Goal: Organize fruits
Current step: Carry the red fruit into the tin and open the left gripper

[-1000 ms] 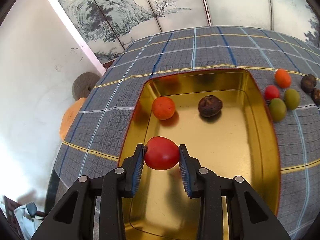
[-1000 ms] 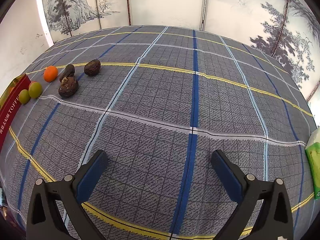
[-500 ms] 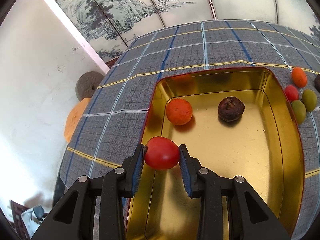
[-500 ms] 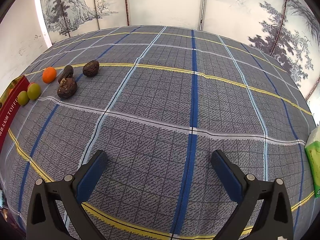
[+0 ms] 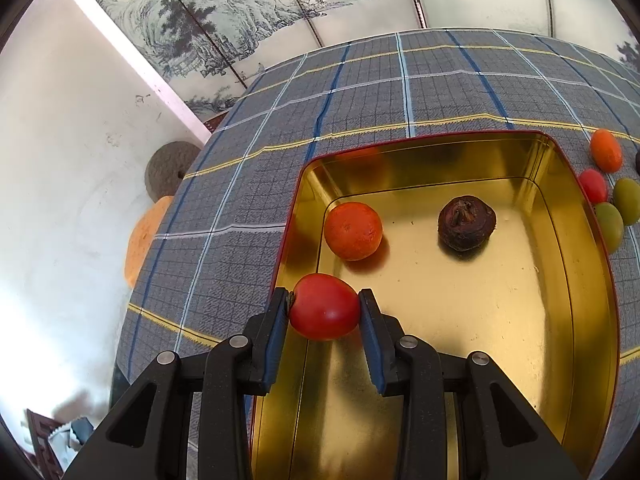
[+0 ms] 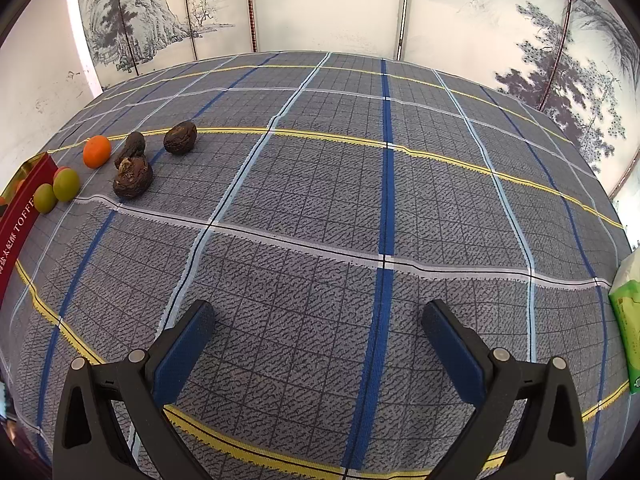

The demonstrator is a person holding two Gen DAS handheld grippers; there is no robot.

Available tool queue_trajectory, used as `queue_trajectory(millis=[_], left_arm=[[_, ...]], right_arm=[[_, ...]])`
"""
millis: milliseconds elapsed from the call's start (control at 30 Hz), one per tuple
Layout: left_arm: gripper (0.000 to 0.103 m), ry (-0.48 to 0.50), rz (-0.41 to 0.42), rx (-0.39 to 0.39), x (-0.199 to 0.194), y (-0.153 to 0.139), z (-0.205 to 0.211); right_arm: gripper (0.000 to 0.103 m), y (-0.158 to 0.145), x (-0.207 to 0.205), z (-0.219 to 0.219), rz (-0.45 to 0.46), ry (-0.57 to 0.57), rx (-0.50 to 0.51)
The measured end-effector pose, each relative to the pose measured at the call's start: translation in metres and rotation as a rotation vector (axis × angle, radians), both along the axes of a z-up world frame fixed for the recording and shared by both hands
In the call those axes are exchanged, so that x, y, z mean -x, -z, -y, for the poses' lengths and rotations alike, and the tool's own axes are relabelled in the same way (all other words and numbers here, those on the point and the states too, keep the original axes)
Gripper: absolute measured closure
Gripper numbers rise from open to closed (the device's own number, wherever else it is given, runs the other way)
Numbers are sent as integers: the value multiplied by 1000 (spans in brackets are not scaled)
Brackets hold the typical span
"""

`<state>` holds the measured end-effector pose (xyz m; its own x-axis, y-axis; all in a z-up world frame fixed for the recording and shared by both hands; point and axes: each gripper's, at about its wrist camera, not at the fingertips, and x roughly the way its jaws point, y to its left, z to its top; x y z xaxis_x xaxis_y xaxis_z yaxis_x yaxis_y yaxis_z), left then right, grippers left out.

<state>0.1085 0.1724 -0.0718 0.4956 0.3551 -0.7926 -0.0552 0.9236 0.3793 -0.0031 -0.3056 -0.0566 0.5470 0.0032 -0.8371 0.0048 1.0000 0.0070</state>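
My left gripper [image 5: 324, 312] is shut on a red fruit [image 5: 325, 307], held over the left rim of the gold tin tray [image 5: 568, 280]. In the tray lie an orange fruit [image 5: 353, 231] and a dark brown wrinkled fruit [image 5: 466, 222]. Beside the tray's right wall lie an orange fruit [image 5: 606, 150], a small red fruit [image 5: 593, 186] and two green fruits [image 5: 627, 201]. My right gripper [image 6: 318, 332] is open and empty above the cloth. Far left in its view lie an orange fruit [image 6: 97, 152], two green fruits [image 6: 66, 184] and three dark brown fruits [image 6: 132, 179].
The table is covered by a grey plaid cloth [image 6: 360, 200]. The tray's red outer wall [image 6: 18, 216] shows at the left edge of the right wrist view. A green packet [image 6: 628, 312] lies at the right edge. A stone disc [image 5: 170, 168] and an orange cushion [image 5: 144, 236] sit beyond the table's left edge.
My left gripper has shifted left with the red fruit, from over the tray's inside to over its left rim. The right gripper has barely moved.
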Motion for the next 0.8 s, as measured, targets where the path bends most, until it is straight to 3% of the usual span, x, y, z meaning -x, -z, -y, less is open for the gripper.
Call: queue_trajectory(millis=[600, 800], left_arm=[[63, -21, -24, 45, -8, 4, -4], [60, -12, 35, 68, 1, -10, -4]], right_arm=[[0, 0, 0, 0, 0, 0, 0], [0, 0, 0, 0, 0, 0, 0]])
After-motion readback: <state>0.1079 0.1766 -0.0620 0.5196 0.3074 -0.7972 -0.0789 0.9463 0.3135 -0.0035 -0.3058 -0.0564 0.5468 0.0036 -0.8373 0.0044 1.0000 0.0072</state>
